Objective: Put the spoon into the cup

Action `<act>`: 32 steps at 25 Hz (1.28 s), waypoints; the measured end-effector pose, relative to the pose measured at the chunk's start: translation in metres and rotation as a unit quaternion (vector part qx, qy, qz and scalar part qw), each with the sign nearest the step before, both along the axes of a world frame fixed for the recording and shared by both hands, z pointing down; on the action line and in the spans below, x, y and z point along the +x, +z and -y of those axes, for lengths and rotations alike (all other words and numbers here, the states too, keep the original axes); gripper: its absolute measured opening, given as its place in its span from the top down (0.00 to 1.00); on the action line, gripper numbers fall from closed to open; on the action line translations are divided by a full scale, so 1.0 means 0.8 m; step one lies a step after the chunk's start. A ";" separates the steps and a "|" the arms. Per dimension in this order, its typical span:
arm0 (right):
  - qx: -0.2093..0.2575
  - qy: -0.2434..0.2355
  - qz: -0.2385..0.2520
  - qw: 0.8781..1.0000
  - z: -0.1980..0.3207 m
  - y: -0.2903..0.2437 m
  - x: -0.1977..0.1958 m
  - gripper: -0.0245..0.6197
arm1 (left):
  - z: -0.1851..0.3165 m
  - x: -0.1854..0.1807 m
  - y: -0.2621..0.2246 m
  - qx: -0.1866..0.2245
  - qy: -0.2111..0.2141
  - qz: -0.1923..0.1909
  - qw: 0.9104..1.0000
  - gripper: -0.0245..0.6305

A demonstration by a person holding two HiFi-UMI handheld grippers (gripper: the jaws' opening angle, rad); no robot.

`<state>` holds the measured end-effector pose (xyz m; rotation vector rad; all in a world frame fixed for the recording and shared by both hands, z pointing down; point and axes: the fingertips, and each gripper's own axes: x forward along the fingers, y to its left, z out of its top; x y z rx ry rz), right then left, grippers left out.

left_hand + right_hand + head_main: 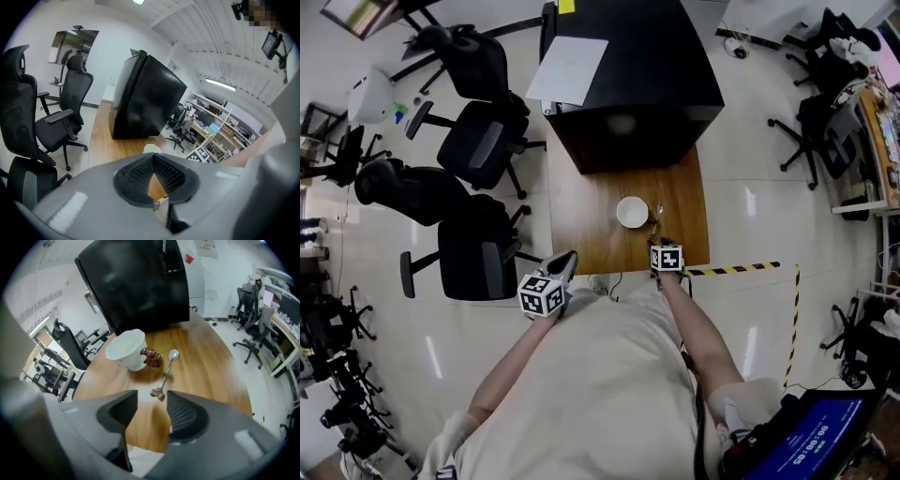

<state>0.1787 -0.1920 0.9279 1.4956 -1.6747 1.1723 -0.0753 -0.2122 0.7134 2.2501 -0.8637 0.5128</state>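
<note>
The brown wooden counter (600, 234) lies bare toward its near edge at 6 o'clock. A big black cabinet (628, 84) blocks 12. The white ceramic cup (125, 350) stands upright. The silver metal spoon (167, 369) lies flat at its 4 o'clock, just beside its handle. The right gripper (151, 401) has its fingers wide apart, the spoon's handle end at their tips but not gripped. The left gripper (153, 159) has its fingers closed on nothing. Black office chairs (478, 141) crowd 9 o'clock.

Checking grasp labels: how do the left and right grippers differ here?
The left gripper has its jaws together; the right gripper has its jaws apart. The right gripper points steeply down at the spoon, whose handle end lies just ahead of its gap, unpressed, beside the cup. The left gripper aims flatter across the table, with nothing between its jaws. Shared: neither holds anything.
</note>
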 end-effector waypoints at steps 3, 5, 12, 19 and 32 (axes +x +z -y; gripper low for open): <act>-0.007 0.007 -0.009 1.000 0.014 0.019 0.002 0.67 | -0.006 -0.009 0.002 -0.005 -0.008 0.011 1.000 0.96; -0.008 0.015 -0.007 1.000 0.020 0.028 0.000 0.67 | -0.007 -0.017 0.005 -0.006 -0.013 0.019 1.000 0.96; -0.036 0.056 -0.015 0.998 0.015 0.054 -0.010 0.64 | -0.009 -0.033 0.009 -0.008 -0.007 0.043 0.999 0.96; -0.027 0.060 -0.043 0.997 0.024 0.052 -0.005 0.64 | -0.011 -0.036 0.010 -0.006 -0.001 0.049 0.999 0.96; -0.001 0.089 -0.026 0.996 0.003 0.020 0.046 0.76 | -0.002 -0.028 0.007 0.006 0.009 0.036 0.999 0.96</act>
